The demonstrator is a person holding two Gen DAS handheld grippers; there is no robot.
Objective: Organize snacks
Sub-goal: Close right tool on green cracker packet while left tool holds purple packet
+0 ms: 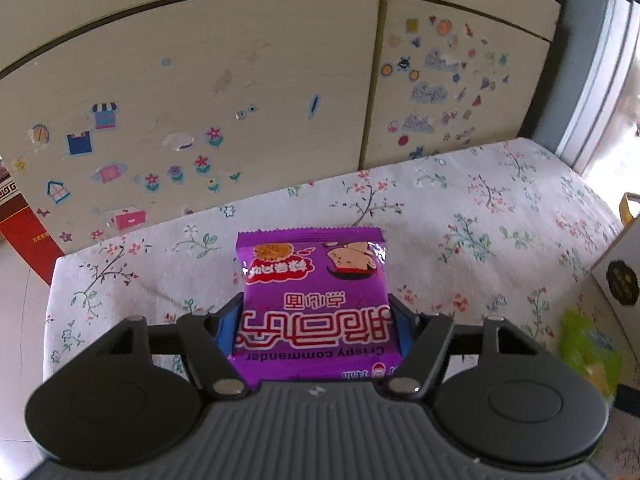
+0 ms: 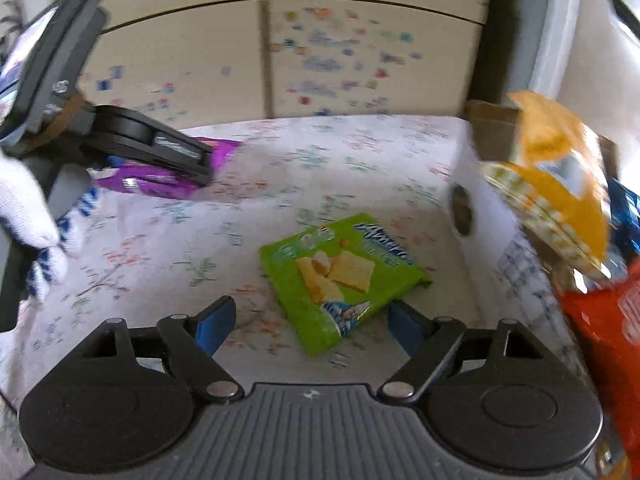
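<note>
1. The purple snack packet (image 1: 312,300) lies flat on the floral-covered counter (image 1: 480,220), about midway along it and set back from the cabinet-side edge. The jaws of your left gripper (image 1: 314,326) pinch its near end, blue pads tight on both side edges.
2. To lift it well, keep that pinch even and raise the packet level, so the slippery foil does not twist out.
3. The green snack packet (image 2: 340,276) lies nearer the right edge of the counter, just beside the white box (image 2: 480,184) already holding an orange bag (image 2: 560,168) and a red bag (image 2: 600,328).
4. The jaws of your right gripper (image 2: 310,322) are spread wide and empty. One pad sits close to the green packet's corner, though the blur leaves it unclear whether it touches. Straddle the packet squarely before you pinch.
5. Only the left wrist view shows the pads gripping the purple packet. Only the right wrist view shows the box's contents, your gloved hand (image 2: 28,208), and the left gripper from the side.
</note>
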